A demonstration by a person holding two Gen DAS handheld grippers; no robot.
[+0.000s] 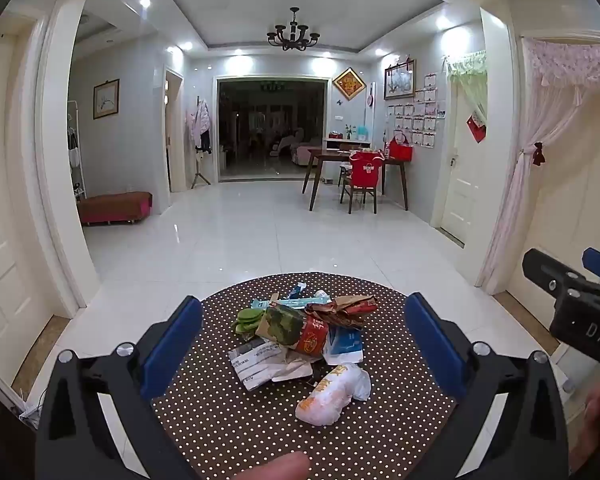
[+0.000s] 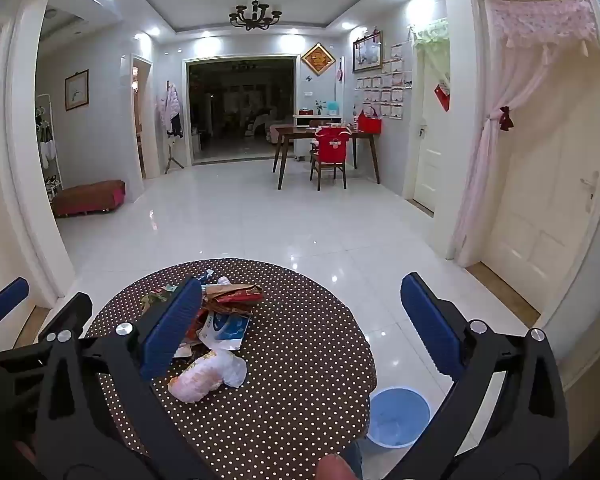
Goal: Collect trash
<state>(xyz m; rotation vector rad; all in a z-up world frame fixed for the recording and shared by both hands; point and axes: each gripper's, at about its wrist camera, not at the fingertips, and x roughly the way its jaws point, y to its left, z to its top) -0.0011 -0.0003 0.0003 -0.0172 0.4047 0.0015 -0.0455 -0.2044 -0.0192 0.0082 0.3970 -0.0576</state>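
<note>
Hovering over the polka-dot table (image 1: 228, 420), we hold our left gripper (image 1: 304, 344) and right gripper (image 2: 300, 328) spread wide, empty; the trash pile (image 1: 300, 336) sits mid-table, the blue bin (image 2: 398, 416) on the floor beside it.

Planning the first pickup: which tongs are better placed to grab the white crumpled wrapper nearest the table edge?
Left. The left tongs are open with the white crumpled wrapper between the fingers; the right tongs are open too, but it lies by their left finger.

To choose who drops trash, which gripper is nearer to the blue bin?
Right. The right gripper hangs above the table edge beside the blue bin; the left gripper faces the trash pile, farther away.
</note>
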